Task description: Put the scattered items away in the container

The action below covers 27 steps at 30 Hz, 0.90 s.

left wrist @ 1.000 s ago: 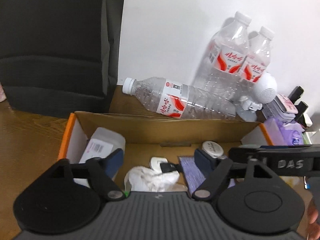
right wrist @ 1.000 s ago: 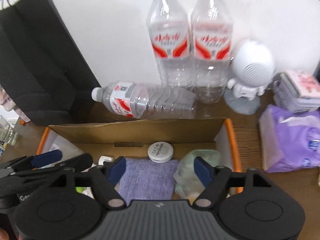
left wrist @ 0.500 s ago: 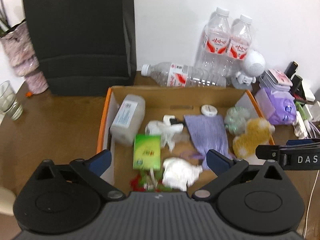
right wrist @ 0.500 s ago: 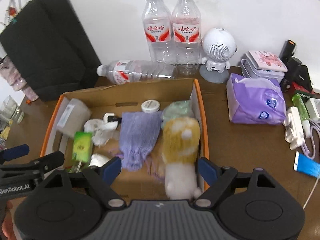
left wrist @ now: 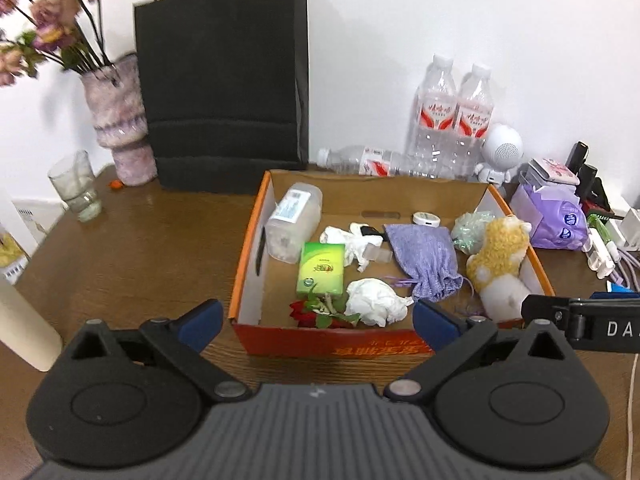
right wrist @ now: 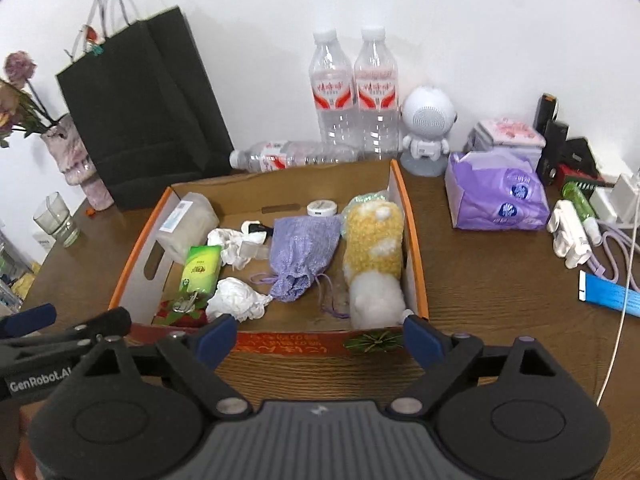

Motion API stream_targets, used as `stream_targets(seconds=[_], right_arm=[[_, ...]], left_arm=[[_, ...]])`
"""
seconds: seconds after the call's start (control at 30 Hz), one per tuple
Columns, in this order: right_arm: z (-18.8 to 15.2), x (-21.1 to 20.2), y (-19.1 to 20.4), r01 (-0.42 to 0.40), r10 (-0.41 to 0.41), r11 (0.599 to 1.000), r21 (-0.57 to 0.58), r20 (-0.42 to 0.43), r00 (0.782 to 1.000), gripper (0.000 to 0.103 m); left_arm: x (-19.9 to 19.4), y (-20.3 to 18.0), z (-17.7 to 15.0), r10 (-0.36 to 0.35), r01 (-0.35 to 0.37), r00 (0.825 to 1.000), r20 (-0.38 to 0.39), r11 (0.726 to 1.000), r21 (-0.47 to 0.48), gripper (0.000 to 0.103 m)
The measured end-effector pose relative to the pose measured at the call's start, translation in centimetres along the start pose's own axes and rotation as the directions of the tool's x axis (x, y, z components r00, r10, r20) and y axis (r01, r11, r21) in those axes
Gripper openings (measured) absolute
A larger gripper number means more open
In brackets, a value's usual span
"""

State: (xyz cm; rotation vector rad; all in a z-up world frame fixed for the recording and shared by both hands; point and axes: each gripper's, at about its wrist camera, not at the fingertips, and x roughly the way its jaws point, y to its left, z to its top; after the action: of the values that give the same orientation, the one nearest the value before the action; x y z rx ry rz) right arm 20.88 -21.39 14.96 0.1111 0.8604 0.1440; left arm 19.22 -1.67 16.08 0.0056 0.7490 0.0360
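Observation:
An orange-rimmed cardboard box [left wrist: 244, 272] [right wrist: 416, 264] stands on the wooden table. Inside lie a yellow-and-white plush toy [left wrist: 498, 264] [right wrist: 374, 252], a purple drawstring pouch [left wrist: 428, 256] [right wrist: 302, 252], a green packet [left wrist: 321, 268] [right wrist: 200, 264], crumpled tissues [left wrist: 376, 302] [right wrist: 236, 300], a clear plastic jar [left wrist: 294, 220] [right wrist: 184, 224], a red rose [left wrist: 316, 314] and a small white round tin [right wrist: 322, 209]. My left gripper [left wrist: 318, 322] is open in front of the box's near wall, nothing between its fingers. My right gripper [right wrist: 316, 338] hangs before the same wall, its jaws opening, nothing between them.
Water bottles [right wrist: 354, 92], one lying down, and a white robot speaker [right wrist: 428, 120] stand behind the box. A black paper bag [left wrist: 224, 80], flower vase [left wrist: 120, 120] and glass [left wrist: 76, 186] are left. A purple tissue pack [right wrist: 496, 196], chargers and cables are right.
Both grippers drew back and up from inside the box to in front of it. The plush toy now lies in the box. The left jaws have widened.

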Motion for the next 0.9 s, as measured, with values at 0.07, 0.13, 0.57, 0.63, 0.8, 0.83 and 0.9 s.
stream_targets(seconds=[0.07,0.13,0.57,0.63,0.8,0.83,0.9], right_arm=[[-0.8,-0.5,0.1,-0.001,0.002,1.000,-0.016,0.037,0.999,0.090],[-1.6,-1.0,0.2,-0.012,0.014,1.000,-0.024,0.066,0.998,0.091],[-9.4,-1.3,-1.7,-0.028,0.038,0.999,-0.046,0.232,0.972,0.094],[-10.8,-1.5,-2.1,-0.045,0.053,0.998,-0.036,0.255,0.965,0.094],[-14.5,-2.3,-1.8,-0.038,0.056,0.997,-0.067,0.304,0.951,0.094],[-15.2,-2.5,-1.7,-0.036,0.056,0.997,-0.070,0.302,0.952,0.094],[-16.7,-2.9,-1.5,-0.039,0.060,0.996,-0.075,0.292,0.955,0.094]], left_arm=[[-1.0,-0.3,-0.8,0.011,-0.011,0.999,0.050,1.000,0.004,0.103],[-1.7,-0.5,-1.7,0.014,-0.015,0.996,0.090,1.000,0.005,0.103],[-4.6,-1.3,-9.6,-0.001,-0.029,0.957,0.289,0.995,0.100,0.103],[-4.9,-1.5,-11.0,-0.010,-0.028,0.949,0.316,0.993,0.115,0.103],[-5.2,-1.1,-14.3,-0.049,0.012,0.940,0.338,0.994,0.110,0.103],[-5.2,-0.9,-15.1,-0.052,0.021,0.943,0.329,0.995,0.097,0.103],[-5.2,-0.3,-16.7,-0.057,0.033,0.950,0.307,0.996,0.082,0.103]])
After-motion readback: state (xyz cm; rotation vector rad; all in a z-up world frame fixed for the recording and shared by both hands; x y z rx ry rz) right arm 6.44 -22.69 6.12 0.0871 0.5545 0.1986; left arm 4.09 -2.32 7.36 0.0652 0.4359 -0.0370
